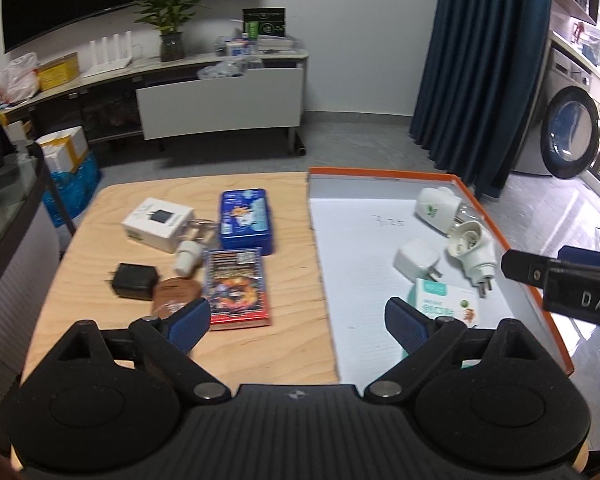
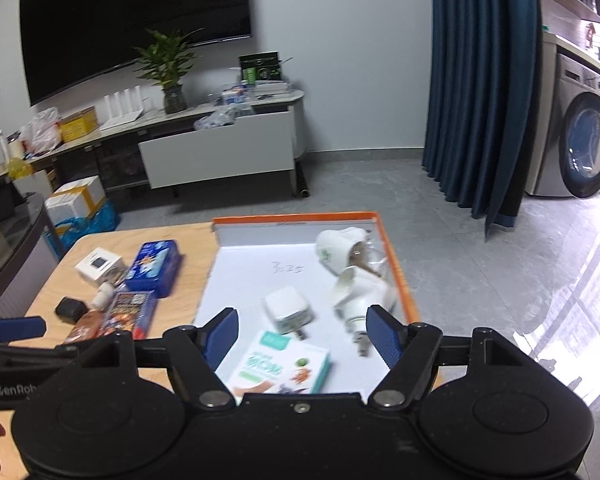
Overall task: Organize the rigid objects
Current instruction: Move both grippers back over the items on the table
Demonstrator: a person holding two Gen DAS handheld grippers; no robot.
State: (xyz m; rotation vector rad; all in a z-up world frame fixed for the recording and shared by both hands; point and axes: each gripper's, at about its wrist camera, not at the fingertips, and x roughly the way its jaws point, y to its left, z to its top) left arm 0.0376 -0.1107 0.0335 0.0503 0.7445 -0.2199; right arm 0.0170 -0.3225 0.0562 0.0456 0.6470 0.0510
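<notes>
An orange-rimmed white tray [image 1: 384, 178] [image 2: 296, 218] lies on the right of the wooden table [image 1: 284, 344]. In it are a white charger cube [image 1: 417, 259] [image 2: 288, 309], two white plug-in devices [image 1: 438, 207] [image 1: 473, 247] [image 2: 338, 251] [image 2: 360, 294] and a teal-white box [image 1: 446, 304] [image 2: 280, 366]. On the left lie a blue tin [image 1: 246, 220] [image 2: 154, 267], a red card box [image 1: 236, 289] [image 2: 130, 312], a white box [image 1: 158, 222] [image 2: 99, 268], a black charger [image 1: 134, 280] [image 2: 71, 309], a small white plug [image 1: 188, 256] and a brown disc [image 1: 176, 294]. My left gripper [image 1: 298, 322] is open and empty over the table's front. My right gripper [image 2: 302, 334] is open and empty above the teal-white box.
Behind the table is grey floor, a low TV cabinet [image 1: 220, 100] with a potted plant [image 1: 170, 16], a dark blue curtain [image 1: 488, 72] and a washing machine [image 1: 572, 132]. A dark glass-topped unit [image 1: 12, 208] stands left of the table. The right gripper's body [image 1: 572, 284] reaches in over the tray's right edge.
</notes>
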